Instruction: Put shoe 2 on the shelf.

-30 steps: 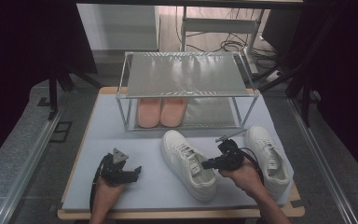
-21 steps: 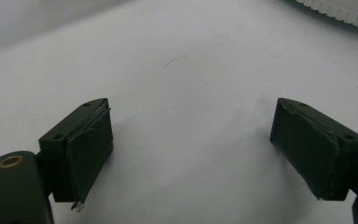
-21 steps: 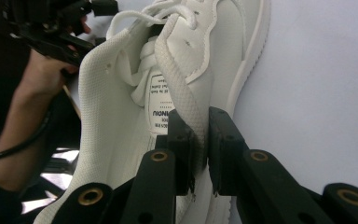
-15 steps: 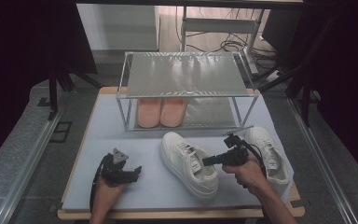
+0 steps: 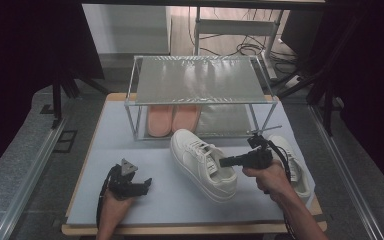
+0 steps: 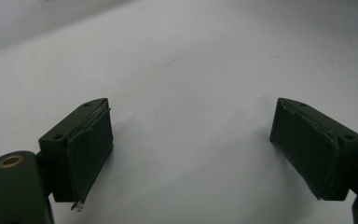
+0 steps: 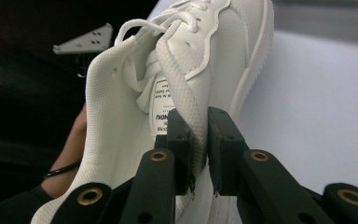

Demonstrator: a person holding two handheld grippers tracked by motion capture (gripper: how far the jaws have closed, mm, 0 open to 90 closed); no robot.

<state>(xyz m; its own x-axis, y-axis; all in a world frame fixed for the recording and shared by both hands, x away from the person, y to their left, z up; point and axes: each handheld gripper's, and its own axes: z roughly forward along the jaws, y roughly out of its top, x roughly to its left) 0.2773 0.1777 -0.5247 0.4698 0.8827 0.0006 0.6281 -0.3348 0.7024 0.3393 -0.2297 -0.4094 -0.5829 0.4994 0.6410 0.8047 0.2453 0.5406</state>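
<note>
The right gripper (image 5: 223, 162) has its jaws clenched on the side wall of a white shoe (image 5: 203, 163), at the collar by the opening; in the right gripper view (image 7: 198, 140) the 2 black jaws pinch that wall between them, with the tongue label and laces just above. In the high view the shoe lies near the middle of the worktop (image 5: 160, 200), toe toward the rack (image 5: 198, 80), heel toward the person, just in front of the rack's lower shelf. Whether its sole rests on the grey mat or is lifted off it, I cannot tell for sure; the shoe looks tipped slightly. A 2nd white shoe (image 5: 290, 160) lies to the right, partly hidden behind the right hand (image 5: 270, 177) and gripper. On the rack's lower level stand 2 pink slippers (image 5: 172, 120) side by side at the left. The left gripper (image 5: 142, 184) rests low on the mat at the front left, well apart from the shoe, held by the left hand (image 5: 111, 207). In the left gripper view (image 6: 191, 154) its jaws are released, spread wide over bare mat with nothing between them.
</note>
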